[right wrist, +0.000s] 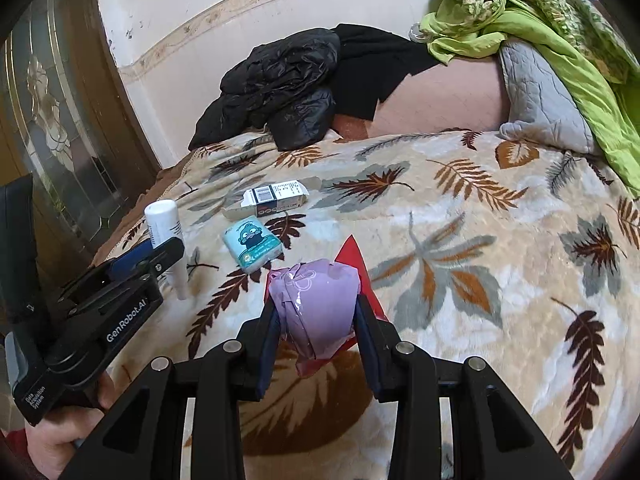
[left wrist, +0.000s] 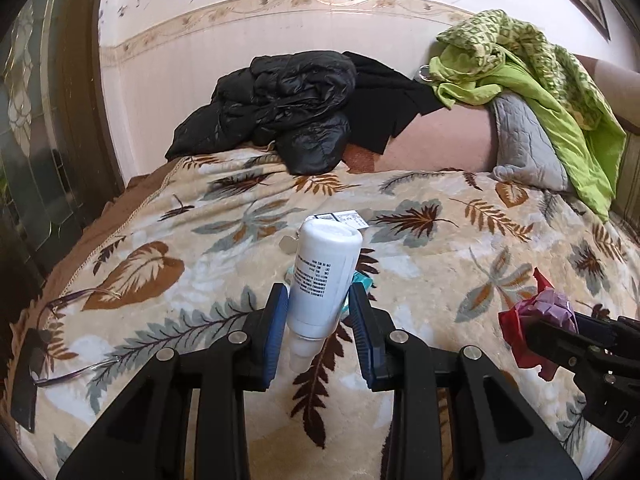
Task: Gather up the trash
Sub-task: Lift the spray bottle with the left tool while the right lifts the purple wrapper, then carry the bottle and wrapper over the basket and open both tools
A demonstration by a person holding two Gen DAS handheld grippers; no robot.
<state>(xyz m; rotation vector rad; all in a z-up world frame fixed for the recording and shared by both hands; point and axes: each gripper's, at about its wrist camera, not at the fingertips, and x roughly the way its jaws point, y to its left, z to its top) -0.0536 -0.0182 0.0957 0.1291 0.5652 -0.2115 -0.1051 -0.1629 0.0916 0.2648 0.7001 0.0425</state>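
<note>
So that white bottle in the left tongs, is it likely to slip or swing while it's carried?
The white bottle looks like smooth, stiff plastic, so it could slide. The left tongs pinch it near the cap end, with most of the body beyond the pads, so it may pivot. It probably won't crush.

"GenRobot.AI" and "Data Acquisition System" are printed on the left tongs (right wrist: 162, 258). Print on the white bottle (left wrist: 322, 276) and carton (right wrist: 266, 200) cannot be read.
</note>
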